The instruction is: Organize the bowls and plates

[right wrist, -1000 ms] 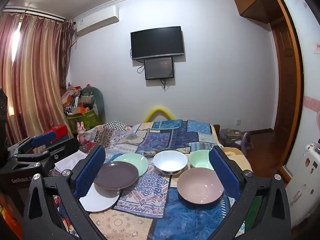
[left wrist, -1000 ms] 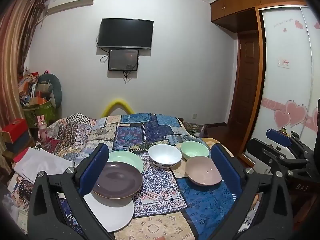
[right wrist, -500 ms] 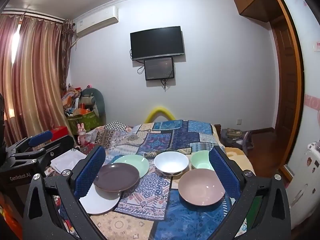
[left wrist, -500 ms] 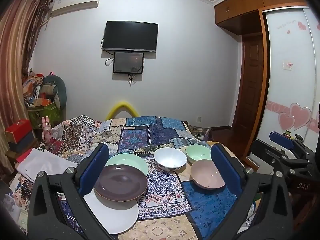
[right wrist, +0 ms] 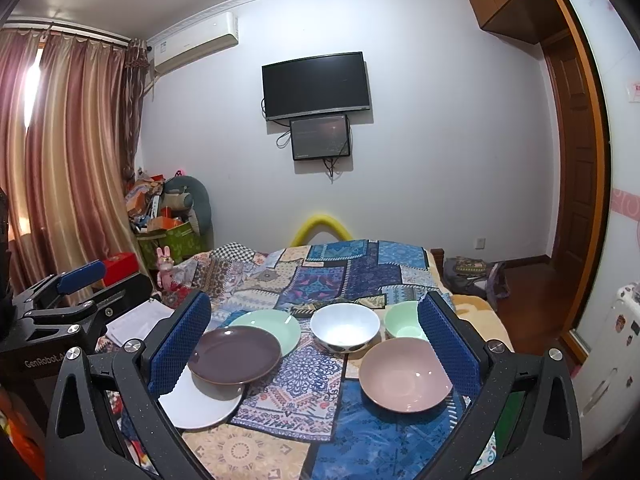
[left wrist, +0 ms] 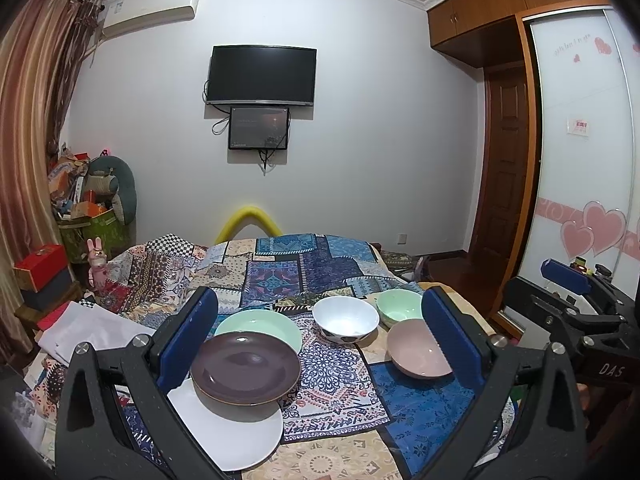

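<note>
- Both claws have lifted a little; the dishes sit lower in both pictures than a second ago.
- The left claw (left wrist: pixel 320 336) and right claw (right wrist: pixel 314 338) are wide and empty.
- The brown plate (left wrist: pixel 245 368), overlapping a white plate (left wrist: pixel 232 436), sits lower left on the bed (left wrist: pixel 304 272); the pink bowl (right wrist: pixel 405 374) sits lower right.
- The right claw reads "DAS" and the left "GenRobot".

Six dishes on the patchwork cloth, all upright and empty.

Ahead-left of the gripper, a dark brown plate (right wrist: pixel 234 356) overlaps a white plate (right wrist: pixel 200 404) nearer in, with a mint plate (right wrist: pixel 276 326) behind them. Ahead-right, a pink bowl (right wrist: pixel 406 380) sits nearest; a white bowl (right wrist: pixel 345 326) and mint bowl (right wrist: pixel 402 326) stand side by side beyond.
</note>
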Tool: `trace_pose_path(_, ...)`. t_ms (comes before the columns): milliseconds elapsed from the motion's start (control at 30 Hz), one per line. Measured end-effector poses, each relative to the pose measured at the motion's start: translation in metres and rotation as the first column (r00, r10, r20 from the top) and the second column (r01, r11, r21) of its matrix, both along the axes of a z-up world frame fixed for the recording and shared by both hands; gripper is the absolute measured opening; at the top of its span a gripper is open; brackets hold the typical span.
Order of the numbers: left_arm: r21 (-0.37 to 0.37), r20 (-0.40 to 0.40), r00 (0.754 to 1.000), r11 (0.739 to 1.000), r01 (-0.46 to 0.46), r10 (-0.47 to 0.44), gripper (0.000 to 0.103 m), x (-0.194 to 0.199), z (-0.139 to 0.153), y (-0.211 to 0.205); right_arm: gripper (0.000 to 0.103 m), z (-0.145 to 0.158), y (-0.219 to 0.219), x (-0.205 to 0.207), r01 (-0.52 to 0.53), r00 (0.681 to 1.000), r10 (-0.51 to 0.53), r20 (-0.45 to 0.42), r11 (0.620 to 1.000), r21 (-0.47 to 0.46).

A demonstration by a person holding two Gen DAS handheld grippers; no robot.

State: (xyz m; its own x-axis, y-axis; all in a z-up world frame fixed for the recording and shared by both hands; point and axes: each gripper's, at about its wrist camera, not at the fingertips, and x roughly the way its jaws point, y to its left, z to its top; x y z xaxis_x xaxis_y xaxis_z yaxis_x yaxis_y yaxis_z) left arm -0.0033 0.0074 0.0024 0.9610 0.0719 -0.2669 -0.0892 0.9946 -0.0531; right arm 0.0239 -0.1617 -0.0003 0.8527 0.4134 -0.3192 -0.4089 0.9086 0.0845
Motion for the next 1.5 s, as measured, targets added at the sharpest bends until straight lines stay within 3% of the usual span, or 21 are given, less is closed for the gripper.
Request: trace_pose_path(1500,-0.003,-0.010,1.000,1.000,0.010,-0.010,0.103,0.0018,-0.0058,0.0011,0.103,0.0046,0.0029,-0.0043,-0.008,1.000,0.008,0.002,1.000,-0.004)
